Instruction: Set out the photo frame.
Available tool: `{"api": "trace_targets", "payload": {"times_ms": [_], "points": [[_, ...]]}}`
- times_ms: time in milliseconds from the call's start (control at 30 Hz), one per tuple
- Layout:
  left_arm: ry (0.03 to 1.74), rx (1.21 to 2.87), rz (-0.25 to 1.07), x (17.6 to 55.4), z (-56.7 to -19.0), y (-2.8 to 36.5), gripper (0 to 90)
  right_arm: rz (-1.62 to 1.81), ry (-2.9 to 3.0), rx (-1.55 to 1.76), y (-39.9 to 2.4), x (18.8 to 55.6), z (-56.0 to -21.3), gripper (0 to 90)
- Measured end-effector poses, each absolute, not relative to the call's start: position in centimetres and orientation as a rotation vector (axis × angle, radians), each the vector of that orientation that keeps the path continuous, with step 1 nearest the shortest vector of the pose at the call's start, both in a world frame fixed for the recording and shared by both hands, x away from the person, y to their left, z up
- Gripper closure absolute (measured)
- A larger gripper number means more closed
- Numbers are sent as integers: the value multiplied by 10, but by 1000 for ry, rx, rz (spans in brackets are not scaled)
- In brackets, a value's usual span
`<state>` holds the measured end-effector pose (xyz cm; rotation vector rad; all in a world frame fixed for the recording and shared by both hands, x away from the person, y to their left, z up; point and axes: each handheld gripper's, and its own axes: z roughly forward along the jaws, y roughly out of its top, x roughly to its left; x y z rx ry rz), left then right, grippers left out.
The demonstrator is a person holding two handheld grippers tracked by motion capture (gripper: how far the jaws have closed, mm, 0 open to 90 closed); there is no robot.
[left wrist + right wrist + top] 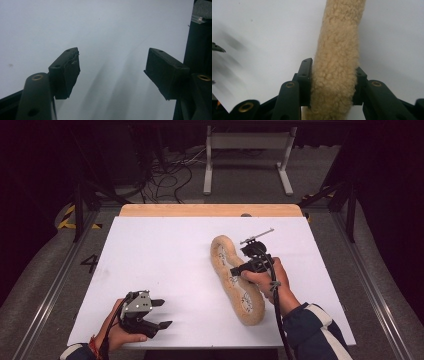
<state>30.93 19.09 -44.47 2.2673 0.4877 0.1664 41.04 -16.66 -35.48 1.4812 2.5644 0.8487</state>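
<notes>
Jaws of the right gripper (332, 85) are being pressed into the fleecy slipper (235, 277), right of centre in the high view; the left gripper (159, 314), lower left, is being held apart and empty. Light, soft and yielding by the look of it, the slipper is probably best pinched across its narrow middle.

One fleece cushion (237, 279), two claws (161, 313) (236, 270).

fleece roll (335, 62) cut off top and bottom, right tongs (239, 268) partly hidden by hand
</notes>
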Motion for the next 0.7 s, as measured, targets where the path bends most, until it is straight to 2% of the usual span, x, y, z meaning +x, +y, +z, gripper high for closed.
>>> {"api": "trace_targets", "payload": {"times_ms": [400,700], "points": [[492,2263,176,310,-443,191,276,836,2772,1059,-151,404,-323,656],[546,2216,189,316,-440,196,272,743,2959,759,-125,395,-341,654]]}}
